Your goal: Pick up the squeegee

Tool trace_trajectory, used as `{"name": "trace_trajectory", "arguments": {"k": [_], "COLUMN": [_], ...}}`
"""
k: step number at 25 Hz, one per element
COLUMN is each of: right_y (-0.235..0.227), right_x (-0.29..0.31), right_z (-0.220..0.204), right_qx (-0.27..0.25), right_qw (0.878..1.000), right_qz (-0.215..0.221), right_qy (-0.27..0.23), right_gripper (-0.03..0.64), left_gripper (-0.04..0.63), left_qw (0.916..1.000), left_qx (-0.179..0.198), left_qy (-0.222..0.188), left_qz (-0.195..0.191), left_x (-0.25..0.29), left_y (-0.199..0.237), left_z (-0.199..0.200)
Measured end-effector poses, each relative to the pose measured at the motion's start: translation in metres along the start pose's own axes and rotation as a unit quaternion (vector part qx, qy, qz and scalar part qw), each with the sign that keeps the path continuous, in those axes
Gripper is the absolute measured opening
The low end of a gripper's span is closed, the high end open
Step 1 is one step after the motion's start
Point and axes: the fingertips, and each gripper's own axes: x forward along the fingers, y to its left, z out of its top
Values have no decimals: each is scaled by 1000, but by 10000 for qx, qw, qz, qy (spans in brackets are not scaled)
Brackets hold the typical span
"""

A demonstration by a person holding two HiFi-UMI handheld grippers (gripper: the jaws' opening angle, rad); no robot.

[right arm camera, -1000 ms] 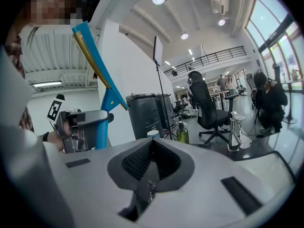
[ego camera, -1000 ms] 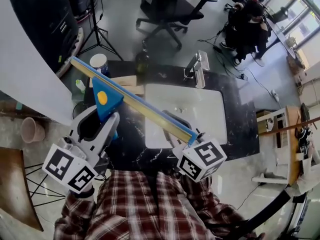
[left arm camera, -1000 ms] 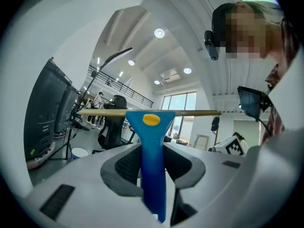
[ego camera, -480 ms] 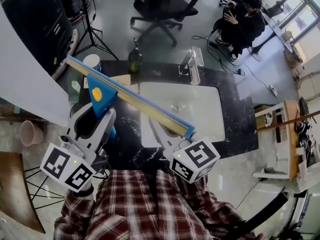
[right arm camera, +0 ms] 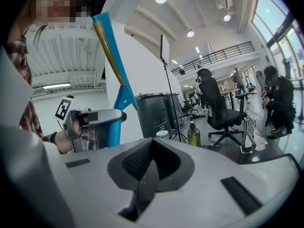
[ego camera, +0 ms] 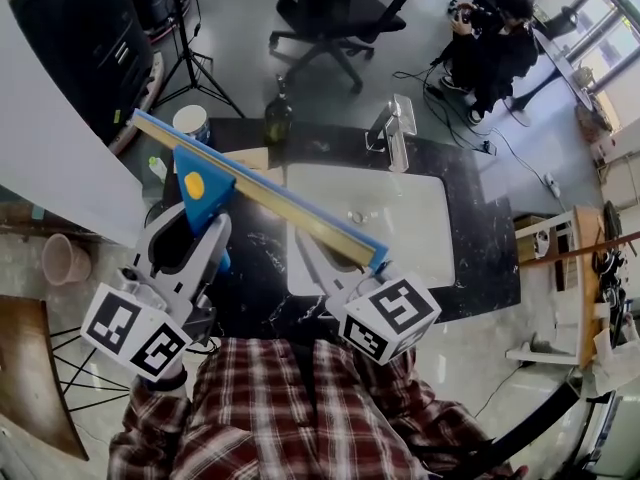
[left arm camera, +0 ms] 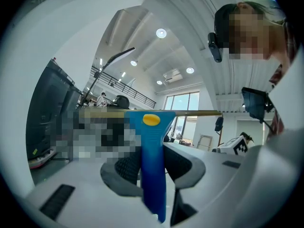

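The squeegee (ego camera: 270, 196) has a blue handle and a long blade with a yellow strip, and it is held up over the counter. My left gripper (ego camera: 195, 230) is shut on the blue handle (left arm camera: 152, 165), with the blade running across above the jaws. My right gripper (ego camera: 325, 268) sits just under the blade's right end, shut with nothing between its pads (right arm camera: 147, 175). In the right gripper view the squeegee (right arm camera: 111, 46) rises at upper left, held by the left gripper (right arm camera: 90, 122).
A black counter (ego camera: 470, 248) holds a white sink (ego camera: 400, 218) with a faucet (ego camera: 395, 133), a green bottle (ego camera: 278, 118) and a white cup (ego camera: 190, 123). Behind it stand an office chair (ego camera: 330, 8) and a tripod, with a seated person (ego camera: 495, 38). A white panel (ego camera: 50, 158) is at the left.
My right gripper has shifted slightly left under the blade's end. The left gripper keeps its grip on the handle and has not moved.
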Motion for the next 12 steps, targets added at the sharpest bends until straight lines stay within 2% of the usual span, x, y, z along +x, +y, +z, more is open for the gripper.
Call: {"name": "trace_trajectory", "arguments": {"k": [12], "right_y": [7], "right_x": [11], "right_z": [-1], "right_qx": [-62], "right_qw": [9998], "right_qz": [136], "right_qy": [103], "right_gripper": [11], "left_gripper": [141], "left_qw": [9999], "left_qx": [-92], "left_qy": [75], "left_qz": [40], "left_x": [-2], "left_y": [7], "left_z": [-6]}}
